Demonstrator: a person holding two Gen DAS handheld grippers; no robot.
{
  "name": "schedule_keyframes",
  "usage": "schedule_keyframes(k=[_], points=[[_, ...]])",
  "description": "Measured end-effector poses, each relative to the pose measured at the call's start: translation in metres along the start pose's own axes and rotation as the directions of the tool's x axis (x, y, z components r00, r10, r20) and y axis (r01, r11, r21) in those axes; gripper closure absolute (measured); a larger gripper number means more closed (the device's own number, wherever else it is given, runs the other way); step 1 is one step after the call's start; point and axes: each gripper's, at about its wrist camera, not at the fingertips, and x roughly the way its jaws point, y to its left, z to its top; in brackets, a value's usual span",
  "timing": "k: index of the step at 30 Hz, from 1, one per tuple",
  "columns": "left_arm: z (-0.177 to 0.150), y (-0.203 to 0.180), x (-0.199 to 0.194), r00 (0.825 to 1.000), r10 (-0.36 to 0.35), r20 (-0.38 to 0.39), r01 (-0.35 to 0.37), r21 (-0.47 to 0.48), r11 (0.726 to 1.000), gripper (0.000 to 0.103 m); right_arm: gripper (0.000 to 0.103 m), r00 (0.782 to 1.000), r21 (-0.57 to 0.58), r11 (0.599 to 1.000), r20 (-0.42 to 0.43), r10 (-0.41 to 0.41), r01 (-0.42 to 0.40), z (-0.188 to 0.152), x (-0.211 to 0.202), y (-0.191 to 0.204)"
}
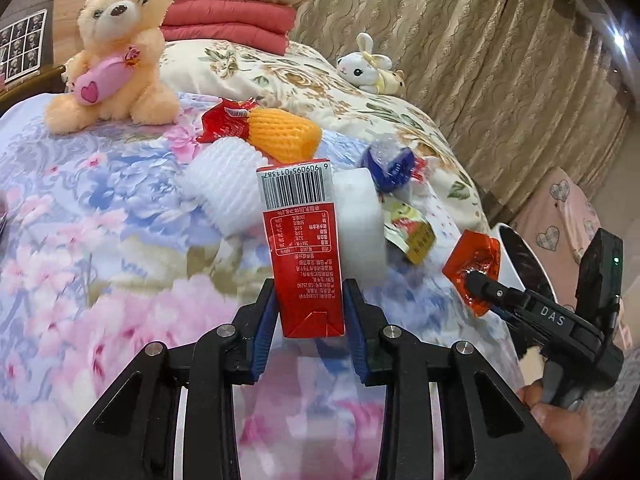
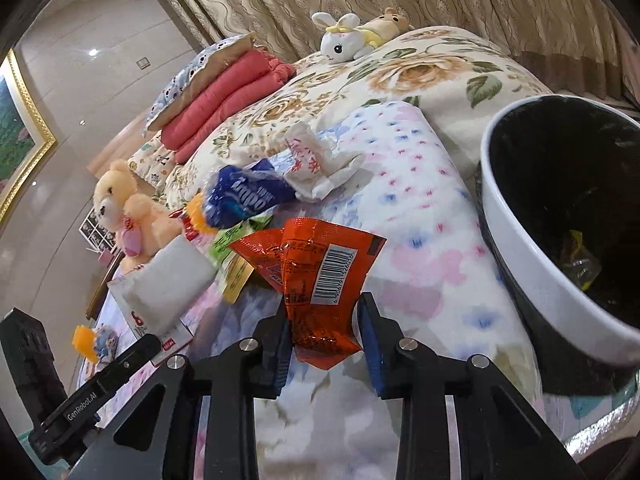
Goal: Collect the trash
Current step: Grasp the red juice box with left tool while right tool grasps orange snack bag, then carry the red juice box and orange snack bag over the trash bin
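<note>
- Left gripper (image 1: 310, 292): blue pads pinch the lower end of a red carton (image 1: 300, 248), barcode end up, held above the floral quilt (image 1: 100, 240).
- Right gripper (image 2: 323, 312): pads clamp a crumpled orange wrapper (image 2: 316, 276), barcode showing.
- Just right of it: white-rimmed bin (image 2: 520, 240), black inside, some scraps at the bottom.
- Behind the carton: white foam block (image 1: 360, 220), white foam net (image 1: 224, 188), yellow foam net (image 1: 284, 136), red wrapper (image 1: 224, 118), blue packet (image 1: 390, 162), all lying on the quilt.
- Farther: teddy bear (image 1: 116, 52) sitting upright; toy rabbit (image 1: 366, 66) on the rose blanket (image 1: 280, 76).
- Back: folded red bedding (image 1: 232, 20), curtain (image 1: 480, 40).
</note>
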Motion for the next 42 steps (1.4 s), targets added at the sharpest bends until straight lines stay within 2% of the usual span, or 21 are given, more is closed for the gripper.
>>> schedule_keyframes(k=[9, 17, 21, 28, 37, 42], points=[[-0.014, -0.033, -0.022, 0.997, -0.072, 0.008, 0.071, 0.074, 0.995, 0.073, 0.072, 1.000, 0.010, 1.000, 0.019, 0.010, -0.010, -0.015, -0.027, -0.003], [-0.021, -0.060, -0.023, 0.993, -0.120, -0.009, 0.121, 0.130, 0.984, 0.073, 0.072, 0.999, 0.027, 1.000, 0.046, -0.002, 0.000, -0.022, -0.051, -0.013], [-0.028, -0.071, -0.018, 0.994, -0.103, -0.035, 0.107, 0.173, 0.979, 0.073, 0.072, 0.998, 0.036, 0.999, 0.056, -0.007, 0.005, -0.025, -0.061, -0.018], [-0.035, -0.068, 0.004, 0.992, -0.044, -0.122, 0.065, 0.178, 0.982, 0.073, 0.072, 0.998, 0.061, 0.998, 0.061, -0.014, 0.010, -0.029, -0.068, -0.027], [-0.036, -0.079, -0.004, 0.992, -0.088, -0.085, 0.104, 0.207, 0.973, 0.074, 0.072, 0.997, 0.077, 0.997, 0.073, -0.015, 0.009, -0.030, -0.076, -0.032], [-0.034, -0.097, -0.002, 0.988, -0.121, -0.096, 0.141, 0.235, 0.962, 0.074, 0.072, 0.995, 0.081, 0.997, 0.098, -0.023, 0.015, -0.025, -0.087, -0.037]])
